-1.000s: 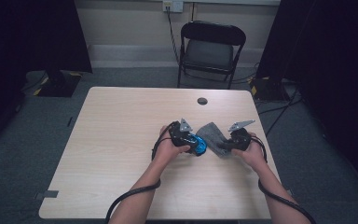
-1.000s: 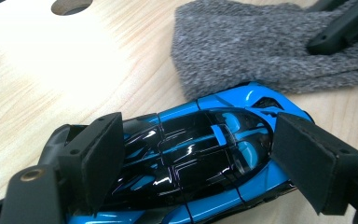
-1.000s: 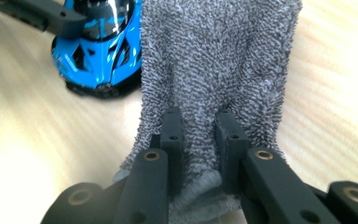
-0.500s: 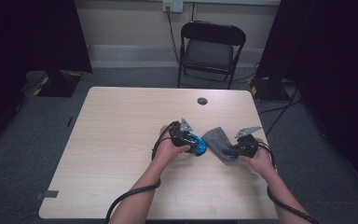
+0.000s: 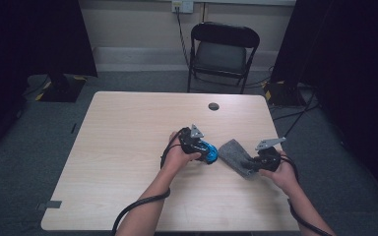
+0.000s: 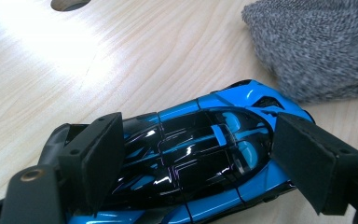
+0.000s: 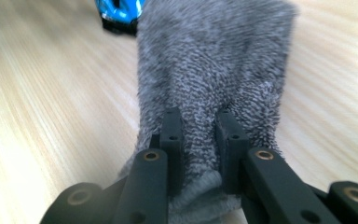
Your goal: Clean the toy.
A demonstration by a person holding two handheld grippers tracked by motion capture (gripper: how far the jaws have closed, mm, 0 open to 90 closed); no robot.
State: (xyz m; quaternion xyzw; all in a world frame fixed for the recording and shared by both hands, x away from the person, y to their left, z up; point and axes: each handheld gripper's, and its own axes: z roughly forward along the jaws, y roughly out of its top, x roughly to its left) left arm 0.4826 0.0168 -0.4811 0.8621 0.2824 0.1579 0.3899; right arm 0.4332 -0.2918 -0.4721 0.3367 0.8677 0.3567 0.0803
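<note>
A glossy blue and black toy car (image 6: 228,121) rests on the wooden table (image 5: 128,137). My left gripper (image 6: 200,158) has a pad at each end of it and grips it. From above, that gripper (image 5: 204,150) and the car (image 5: 209,154) sit right of the table's middle. A grey fuzzy cloth (image 5: 236,156) lies just right of the car. My right gripper (image 7: 200,140) is shut on the near edge of the cloth (image 7: 214,60), and the car's end (image 7: 119,11) peeks out beyond the cloth's far end. In the high view the right gripper (image 5: 256,164) holds the cloth's right end.
A round cable hole (image 5: 213,106) sits near the table's far edge. A black folding chair (image 5: 221,49) stands behind the table. Cables trail from both grippers off the near edge. Bare tabletop spreads to the left.
My right gripper has drawn the cloth to the right and slightly toward the person, away from the car. The left gripper and the car have stayed put.
</note>
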